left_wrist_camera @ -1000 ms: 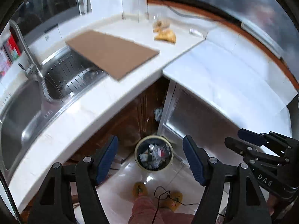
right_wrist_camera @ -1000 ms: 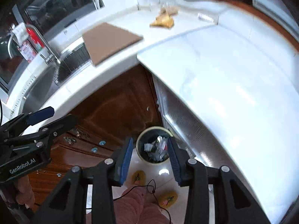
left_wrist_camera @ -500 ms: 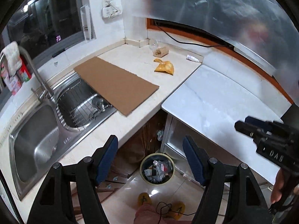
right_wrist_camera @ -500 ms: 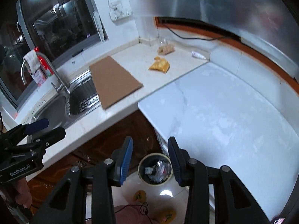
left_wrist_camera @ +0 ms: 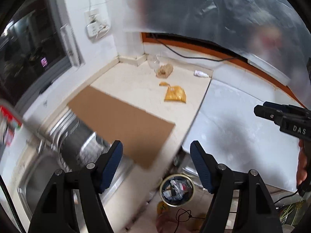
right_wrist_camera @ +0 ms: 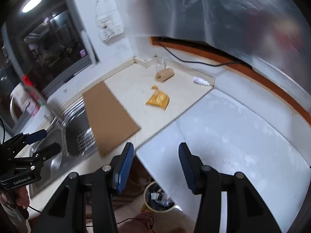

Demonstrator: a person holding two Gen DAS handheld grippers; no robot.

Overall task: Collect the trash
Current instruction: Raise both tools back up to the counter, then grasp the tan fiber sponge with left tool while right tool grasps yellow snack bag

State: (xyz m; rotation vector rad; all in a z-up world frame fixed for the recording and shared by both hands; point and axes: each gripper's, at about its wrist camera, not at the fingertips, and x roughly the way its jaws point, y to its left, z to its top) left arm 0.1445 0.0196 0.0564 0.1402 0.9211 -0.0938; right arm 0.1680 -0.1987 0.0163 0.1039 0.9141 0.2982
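Observation:
A yellow wrapper (left_wrist_camera: 175, 95) (right_wrist_camera: 158, 101) lies on the cream counter near the corner. Behind it sits a clear bag of tan snacks (left_wrist_camera: 164, 70) (right_wrist_camera: 164, 74), and a small white tube (left_wrist_camera: 201, 74) (right_wrist_camera: 200, 80) lies to the right. On the floor below stands a round bin (left_wrist_camera: 176, 191) (right_wrist_camera: 158, 197) holding trash. My left gripper (left_wrist_camera: 156, 161) hangs open and empty high above the counter edge. My right gripper (right_wrist_camera: 156, 162) is empty too, and its jaws are opening. Each gripper appears at the edge of the other's view.
A brown cardboard sheet (left_wrist_camera: 120, 120) (right_wrist_camera: 108, 114) lies across the counter and over part of the steel sink (left_wrist_camera: 64, 155) (right_wrist_camera: 58, 145). A white marble slab (left_wrist_camera: 243, 136) (right_wrist_camera: 233, 139) fills the right. A black cable (left_wrist_camera: 194, 56) runs along the back wall. The person's legs and slippers show beside the bin.
Both grippers have risen and drawn back from the bin, which now sits lower and smaller in view. The counter corner with the trash has come into fuller view. The right jaws have widened.

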